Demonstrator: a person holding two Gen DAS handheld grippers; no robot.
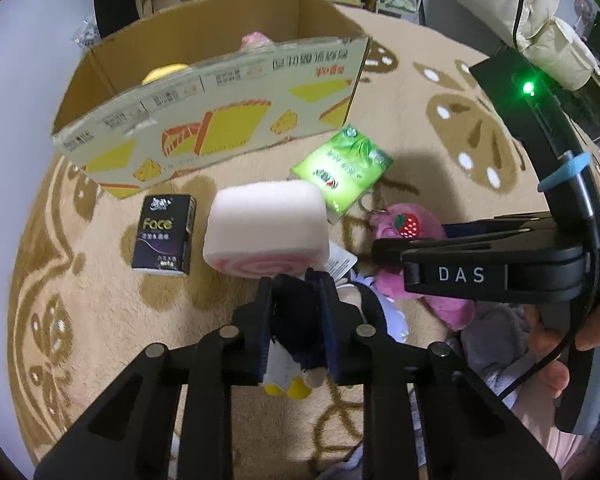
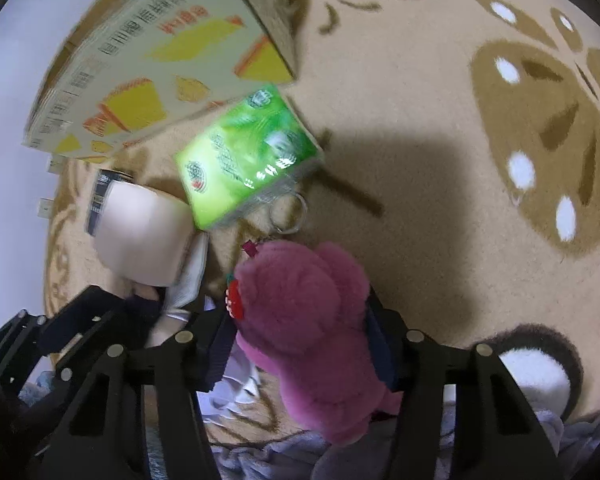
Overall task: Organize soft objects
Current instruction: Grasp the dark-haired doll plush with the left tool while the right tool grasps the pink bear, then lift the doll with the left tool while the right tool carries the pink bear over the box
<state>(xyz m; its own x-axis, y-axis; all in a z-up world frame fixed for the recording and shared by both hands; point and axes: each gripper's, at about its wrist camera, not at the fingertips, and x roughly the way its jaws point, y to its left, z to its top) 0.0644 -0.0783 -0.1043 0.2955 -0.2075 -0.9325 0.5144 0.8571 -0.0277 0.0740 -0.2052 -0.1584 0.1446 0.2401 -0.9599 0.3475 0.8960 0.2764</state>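
Open carpet [image 2: 420, 92] right of cardboard box [image 1: 220, 120], green tissue pack [image 1: 342, 166] and black tissue pack [image 1: 164, 236] before it

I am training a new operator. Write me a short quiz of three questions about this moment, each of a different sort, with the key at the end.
1. True or false: the right gripper is closed around the pink plush bear.
2. Multiple choice: what lies on the rug directly between the cardboard box and the pink plush bear? A) the black Face tissue pack B) the green tissue pack C) a red cup
3. Short answer: what does the left gripper hold?

Key: 1 true. 2 B. 3 A small dark-haired plush doll, pinched between its fingers, just behind the pink roll-cake plush.
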